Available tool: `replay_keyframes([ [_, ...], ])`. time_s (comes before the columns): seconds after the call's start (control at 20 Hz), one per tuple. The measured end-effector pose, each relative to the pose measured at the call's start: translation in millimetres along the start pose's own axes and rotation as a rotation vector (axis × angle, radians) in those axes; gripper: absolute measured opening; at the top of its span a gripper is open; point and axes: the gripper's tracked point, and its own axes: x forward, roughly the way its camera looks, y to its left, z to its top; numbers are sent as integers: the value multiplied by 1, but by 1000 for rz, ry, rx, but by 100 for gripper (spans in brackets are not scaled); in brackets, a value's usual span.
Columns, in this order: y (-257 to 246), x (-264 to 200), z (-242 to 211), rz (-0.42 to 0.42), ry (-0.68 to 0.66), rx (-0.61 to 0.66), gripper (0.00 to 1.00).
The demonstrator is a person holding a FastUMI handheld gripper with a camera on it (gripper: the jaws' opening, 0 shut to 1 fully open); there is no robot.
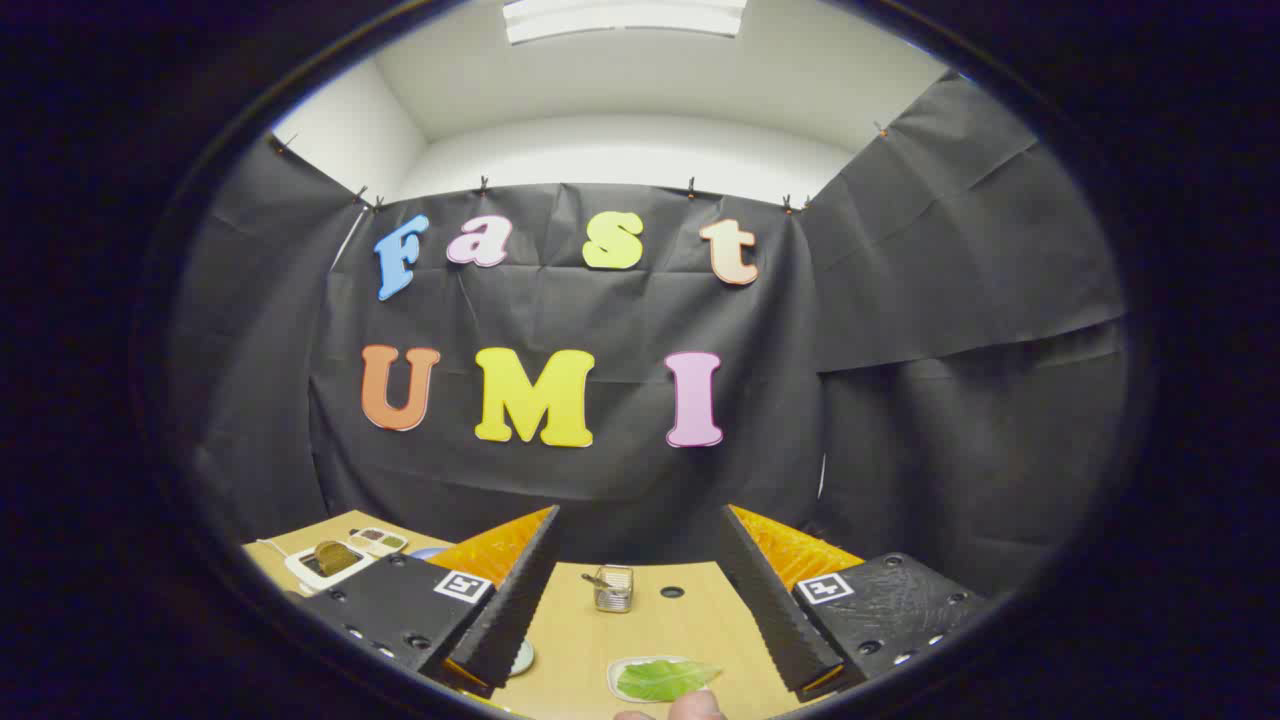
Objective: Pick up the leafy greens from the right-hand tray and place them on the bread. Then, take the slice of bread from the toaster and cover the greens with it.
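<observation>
Left of the small wire-mesh metal basket [613, 588] stands a white toaster [325, 563] holding browned bread [336, 555]. The gripper [640, 600] hangs with its ridged, wedge-shaped fingers [520, 595] spread wide, pinching nothing. Nearer than the basket, a flat leafy green [665, 679] lies on a pale oval tray [617, 684] on the wooden surface [670, 630].

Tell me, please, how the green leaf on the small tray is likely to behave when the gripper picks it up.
The leaf looks thin and flat on its tray, so it will probably flop once lifted. It seems very light, so it may cling to one finger on release. The gripper is open, its fingers wide above the table.
</observation>
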Motion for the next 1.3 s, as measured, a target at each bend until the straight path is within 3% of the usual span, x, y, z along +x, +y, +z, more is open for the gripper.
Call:
replay_keyframes([
  [0.95,-17,-2,2,3,15,-4,95],
  [1.3,-57,5,-46,-1,144,19,95],
])
